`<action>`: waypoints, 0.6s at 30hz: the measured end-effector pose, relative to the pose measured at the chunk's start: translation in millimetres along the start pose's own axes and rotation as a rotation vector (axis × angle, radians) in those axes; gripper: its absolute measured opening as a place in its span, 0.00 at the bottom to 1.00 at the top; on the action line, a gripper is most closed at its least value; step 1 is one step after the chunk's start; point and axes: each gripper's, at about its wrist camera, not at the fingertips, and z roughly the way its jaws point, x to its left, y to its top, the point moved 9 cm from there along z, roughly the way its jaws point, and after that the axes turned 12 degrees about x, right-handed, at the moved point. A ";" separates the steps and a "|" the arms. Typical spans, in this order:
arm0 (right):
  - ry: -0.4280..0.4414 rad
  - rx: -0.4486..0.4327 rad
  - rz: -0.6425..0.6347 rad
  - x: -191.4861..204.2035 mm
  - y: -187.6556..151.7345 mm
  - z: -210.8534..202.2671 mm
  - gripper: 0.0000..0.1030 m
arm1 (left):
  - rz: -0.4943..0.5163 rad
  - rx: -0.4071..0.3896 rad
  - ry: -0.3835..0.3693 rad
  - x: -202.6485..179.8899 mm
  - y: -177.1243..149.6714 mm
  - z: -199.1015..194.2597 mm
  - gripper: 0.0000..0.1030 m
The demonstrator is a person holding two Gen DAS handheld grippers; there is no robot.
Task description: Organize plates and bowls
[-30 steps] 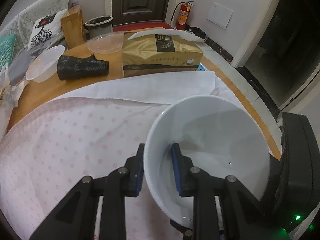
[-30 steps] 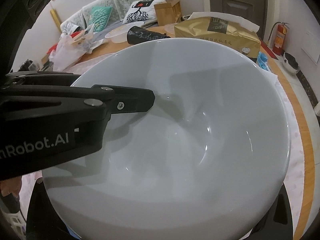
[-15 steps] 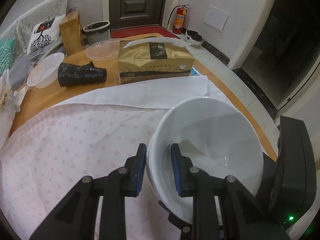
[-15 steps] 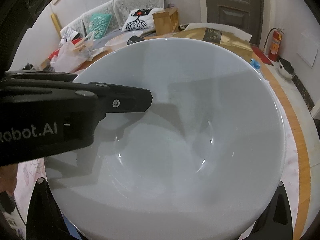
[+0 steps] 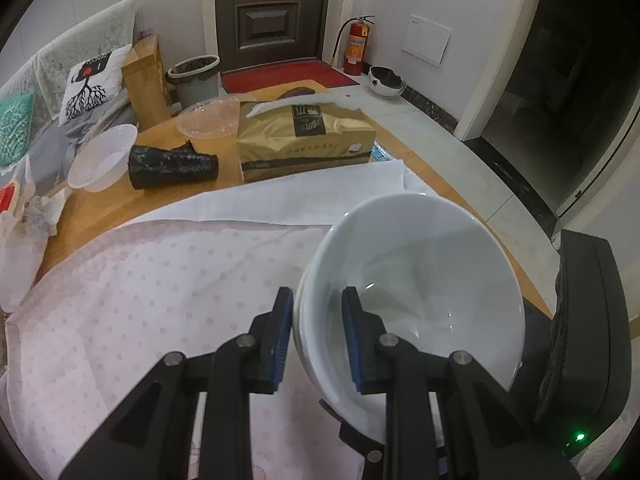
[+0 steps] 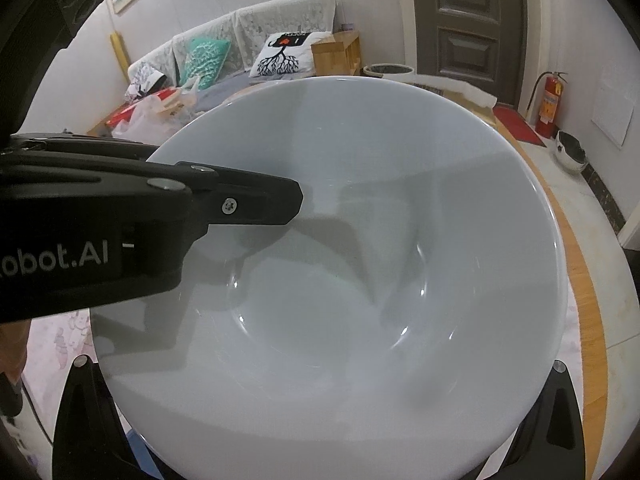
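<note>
Left wrist view: my left gripper (image 5: 314,336) straddles the near rim of the white bowl (image 5: 416,292); one blue pad (image 5: 282,332) is outside the wall, the other inside.
Left finger state: closed down on the rim, gap only as wide as the wall it pinches. A second rim edge shows just beside the outer pad, so I may be holding two nested bowls; I cannot tell.
Right wrist view: the white bowl (image 6: 340,280) fills the frame, with the left gripper (image 6: 256,204) entering from the left edge.
Right finger state: only the two finger bases show at the lower corners, under the bowl; I cannot tell the opening or whether they grip it.
Bowl location: tilted, raised above the pink dotted cloth (image 5: 140,300), near the right edge of the table (image 5: 120,200).
Bystanders: tissue box (image 5: 306,140), black roll (image 5: 172,164) and plastic bowl (image 5: 102,158) at the table's far edge, well apart.
Step in hand (judgement): carrying the bowl toward its stacking place.
Next move (judgement): level the bowl, lower it squarely onto its seat, then release the rim.
</note>
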 end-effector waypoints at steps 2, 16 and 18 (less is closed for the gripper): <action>-0.002 -0.005 -0.003 1.7 -0.1 -4.5 0.99 | 0.001 -0.005 0.002 -0.8 -1.0 -4.6 0.20; -0.020 -0.038 -0.009 10.7 -14.8 -39.4 0.99 | 0.024 -0.033 0.010 -17.7 -10.6 -35.2 0.20; -0.022 -0.039 -0.007 10.9 -18.3 -44.5 0.99 | 0.028 -0.034 0.010 -21.6 -12.8 -38.7 0.20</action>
